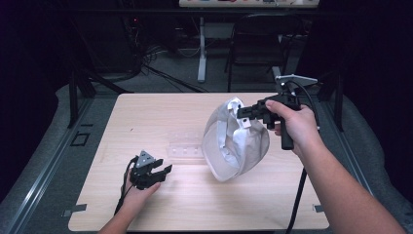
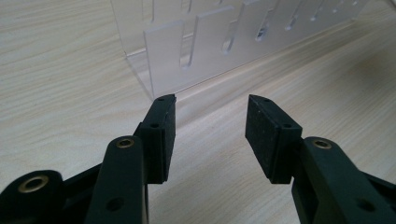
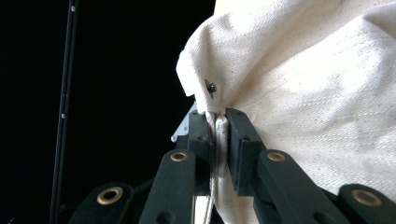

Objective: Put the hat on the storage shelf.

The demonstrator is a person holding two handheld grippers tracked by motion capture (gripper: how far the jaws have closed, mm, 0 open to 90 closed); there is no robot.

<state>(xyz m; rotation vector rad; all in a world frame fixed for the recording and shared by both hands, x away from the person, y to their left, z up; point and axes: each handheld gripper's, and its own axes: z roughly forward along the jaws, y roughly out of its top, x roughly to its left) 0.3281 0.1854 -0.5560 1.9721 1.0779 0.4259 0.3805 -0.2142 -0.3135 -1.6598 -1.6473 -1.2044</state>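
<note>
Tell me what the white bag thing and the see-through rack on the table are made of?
The white bag looks like woven cotton canvas, matte: a fine weave and soft folds show where the right hand-held gripper pinches it. The see-through rack looks like clear, glossy acrylic or similar hard plastic: the table, pale wood-grain and possibly laminate, shows through its slotted panels.

A dark room surrounds the pale wooden table (image 1: 146, 117), with a black chair (image 1: 260, 39) and tangled cables (image 1: 151, 61) beyond.

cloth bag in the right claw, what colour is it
Off-white cloth bag, clearest in the right gripper view.
</note>
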